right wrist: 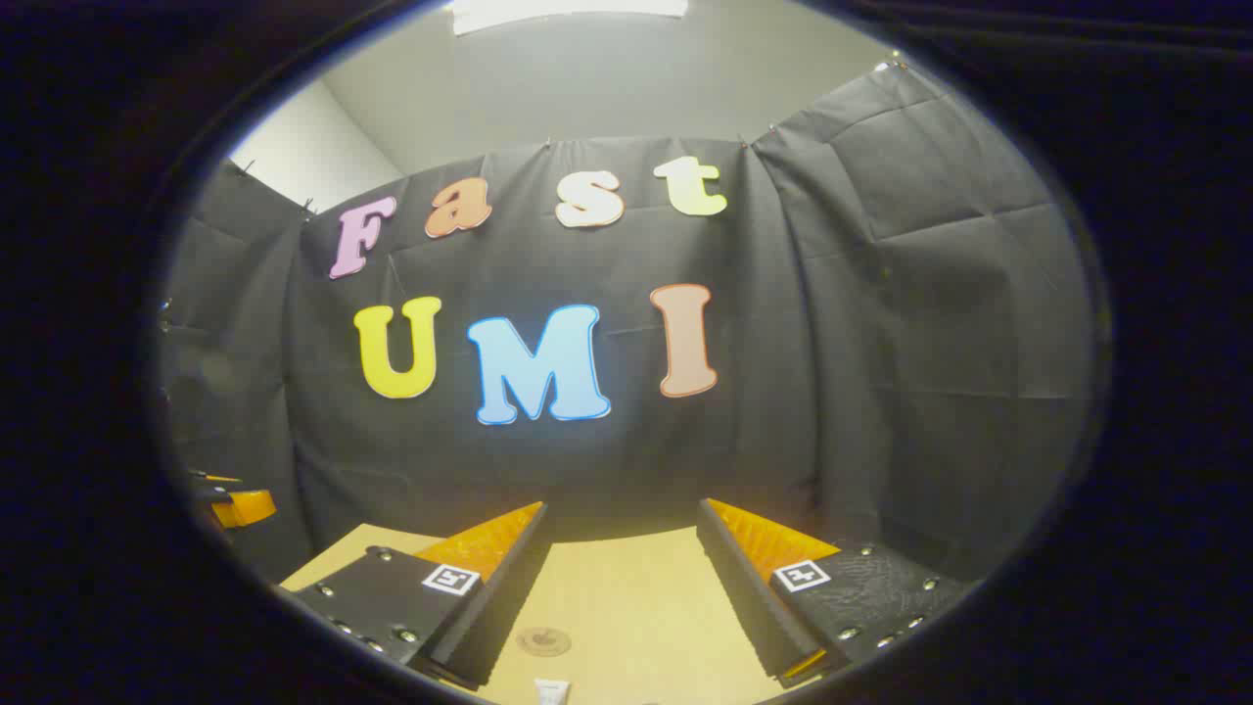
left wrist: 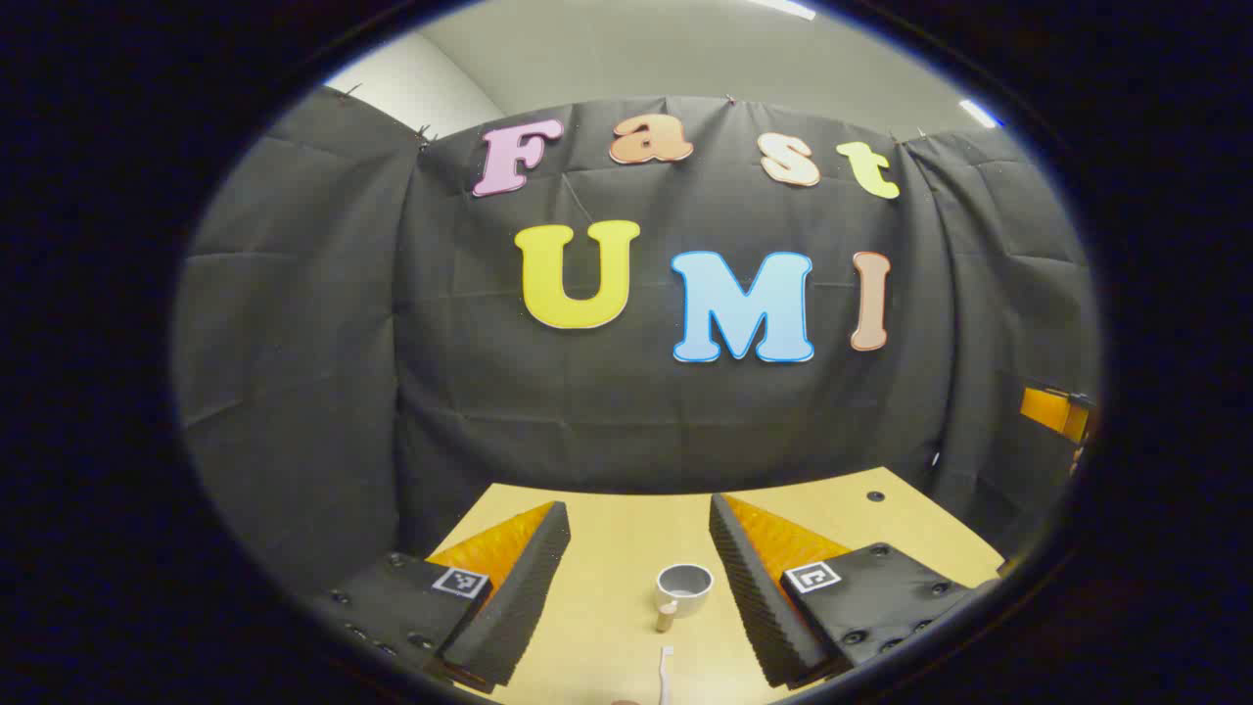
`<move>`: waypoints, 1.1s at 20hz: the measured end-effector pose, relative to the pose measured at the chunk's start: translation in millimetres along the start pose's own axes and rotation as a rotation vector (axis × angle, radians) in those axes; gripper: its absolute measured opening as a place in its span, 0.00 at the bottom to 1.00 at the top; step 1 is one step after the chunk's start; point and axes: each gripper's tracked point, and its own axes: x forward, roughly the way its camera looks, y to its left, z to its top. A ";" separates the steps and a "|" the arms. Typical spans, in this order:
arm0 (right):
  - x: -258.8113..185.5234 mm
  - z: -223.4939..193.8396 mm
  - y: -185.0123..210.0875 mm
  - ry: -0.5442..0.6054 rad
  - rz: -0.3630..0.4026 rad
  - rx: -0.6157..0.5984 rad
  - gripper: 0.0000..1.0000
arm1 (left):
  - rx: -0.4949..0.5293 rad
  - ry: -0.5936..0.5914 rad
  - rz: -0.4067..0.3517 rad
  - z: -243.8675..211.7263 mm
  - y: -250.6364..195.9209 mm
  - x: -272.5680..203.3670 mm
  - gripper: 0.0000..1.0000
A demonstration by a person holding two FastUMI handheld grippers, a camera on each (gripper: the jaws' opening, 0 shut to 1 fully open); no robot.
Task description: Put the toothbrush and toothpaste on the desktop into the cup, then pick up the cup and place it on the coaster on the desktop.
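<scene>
1. Left gripper [left wrist: 638, 548]: jaws wide, holding nothing, above table [left wrist: 607, 548].
2. Cup [left wrist: 684, 587] upright mid-table between its fingers; toothbrush [left wrist: 666, 671] nearer front edge.
3. Right gripper [right wrist: 621, 553]: jaws wide, empty.
4. Coaster [right wrist: 543, 641] flat on table; toothpaste [right wrist: 551, 693] end at front edge.

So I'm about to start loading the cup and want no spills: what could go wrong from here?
The cup is small and stands free on the desktop, so a toothbrush pushed in at a slant might tip it. The toothpaste lies at the very bottom edge of the right gripper view, so the open right gripper could close off-centre on it.
</scene>
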 end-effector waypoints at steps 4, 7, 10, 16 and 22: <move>5.3 -10.3 10.1 0.053 0.032 0.017 0.94 | -0.027 0.040 0.003 -9.7 -1.8 5.9 0.94; 6.8 -15.3 9.2 0.082 0.038 0.022 0.94 | -0.076 0.037 0.017 -1.0 -4.0 17.6 0.94; 9.4 -18.9 9.5 0.103 0.048 0.027 0.94 | -0.093 0.032 0.014 8.5 -9.6 27.0 0.94; 29.7 -32.7 11.0 0.155 0.075 0.023 0.96 | -0.075 0.089 0.002 -7.8 -11.7 36.7 0.94; 40.6 -85.5 24.3 0.337 0.111 0.002 0.95 | -0.094 0.236 -0.046 -61.0 -27.0 53.1 0.94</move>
